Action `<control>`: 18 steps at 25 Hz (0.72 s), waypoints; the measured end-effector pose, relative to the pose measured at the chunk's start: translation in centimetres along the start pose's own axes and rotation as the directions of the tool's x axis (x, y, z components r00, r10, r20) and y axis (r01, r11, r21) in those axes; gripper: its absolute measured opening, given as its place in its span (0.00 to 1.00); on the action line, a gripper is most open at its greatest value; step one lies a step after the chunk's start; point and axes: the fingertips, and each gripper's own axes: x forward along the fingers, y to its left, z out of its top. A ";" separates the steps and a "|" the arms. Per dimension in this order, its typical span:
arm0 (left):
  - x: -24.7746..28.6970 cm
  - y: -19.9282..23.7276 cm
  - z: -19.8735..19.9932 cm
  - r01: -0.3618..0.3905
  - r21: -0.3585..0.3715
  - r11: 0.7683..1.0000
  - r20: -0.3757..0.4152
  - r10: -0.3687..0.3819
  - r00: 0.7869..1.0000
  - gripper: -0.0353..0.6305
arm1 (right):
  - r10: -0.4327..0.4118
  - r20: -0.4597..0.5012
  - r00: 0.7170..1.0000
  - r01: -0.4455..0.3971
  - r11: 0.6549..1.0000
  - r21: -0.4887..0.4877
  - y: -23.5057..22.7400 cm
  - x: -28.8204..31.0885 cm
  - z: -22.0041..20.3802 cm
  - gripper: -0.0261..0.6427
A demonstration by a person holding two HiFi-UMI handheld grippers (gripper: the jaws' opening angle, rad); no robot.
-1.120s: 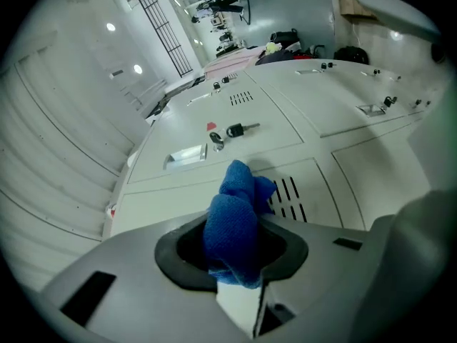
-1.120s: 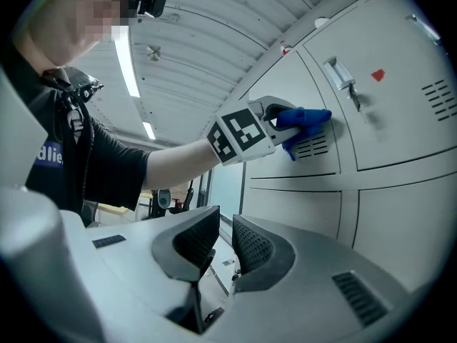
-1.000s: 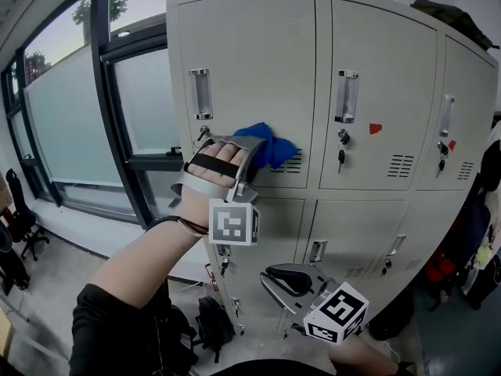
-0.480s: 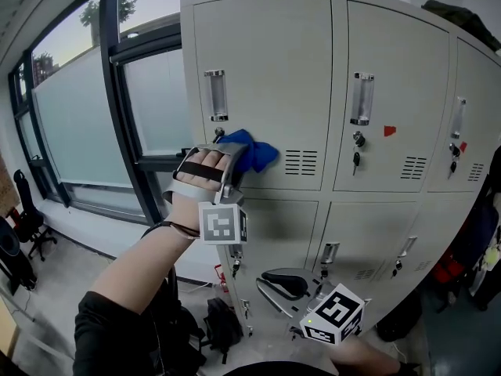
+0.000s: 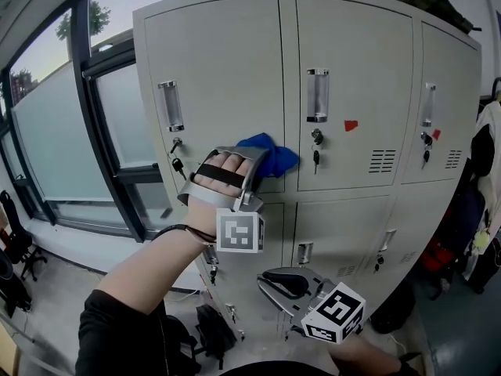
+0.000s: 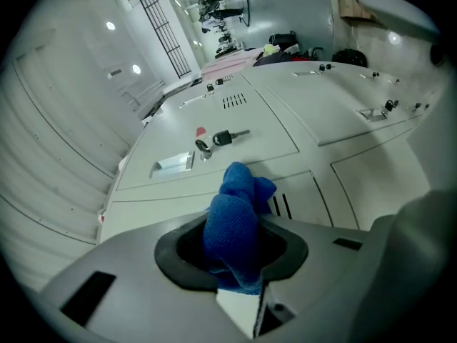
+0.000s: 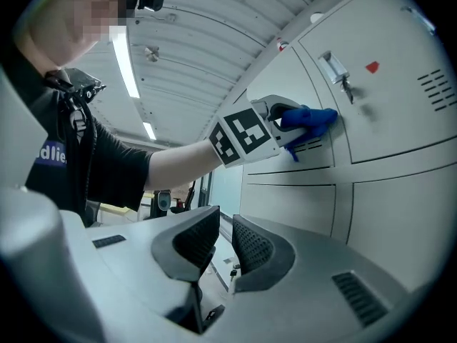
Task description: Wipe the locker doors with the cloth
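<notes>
Snugly clamped, cloth (image 6: 235, 191) inside left gripper (image 6: 232, 252)

You have a big window (image 5: 55, 131) with dark frames filling the left of the frame, and a tree (image 5: 95, 14) shows through it at the upper left. At the lower left edge a black office chair (image 5: 14, 237) stands on the floor (image 5: 47, 288). A dark bag (image 5: 210, 329) sits at bottom centre. A dark bundle (image 5: 427, 2) lies at the upper right, and hanging clothes (image 5: 479, 210) crowd the right edge.
</notes>
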 end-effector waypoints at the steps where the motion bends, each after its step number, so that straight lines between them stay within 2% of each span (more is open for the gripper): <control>1: 0.2 0.0 0.7 0.000 0.003 1.000 0.008 0.000 1.000 0.22 | -0.009 0.003 1.000 0.009 1.000 0.002 -0.3 -0.5 0.0 0.12; 4: 0.5 -0.5 2.1 0.014 0.004 1.000 0.031 -0.014 0.999 0.22 | -0.022 0.008 1.000 0.022 1.000 0.006 -0.9 -1.5 0.0 0.12; 7: -0.4 -1.2 1.5 0.030 -0.007 1.000 0.035 -0.030 0.999 0.22 | -0.023 0.008 1.000 0.023 1.000 0.008 -1.0 -1.7 -0.1 0.12; 11: -2.7 -2.4 -1.8 0.038 -0.036 0.999 -0.009 -0.038 0.999 0.22 | 0.008 -0.008 1.000 -0.008 1.000 0.005 -0.1 -0.7 -0.2 0.12; 18: -6.0 -3.5 -9.8 0.033 -0.072 0.997 -0.151 -0.043 0.988 0.22 | 0.101 -0.035 0.994 -0.101 0.995 -0.002 2.7 2.6 -0.5 0.12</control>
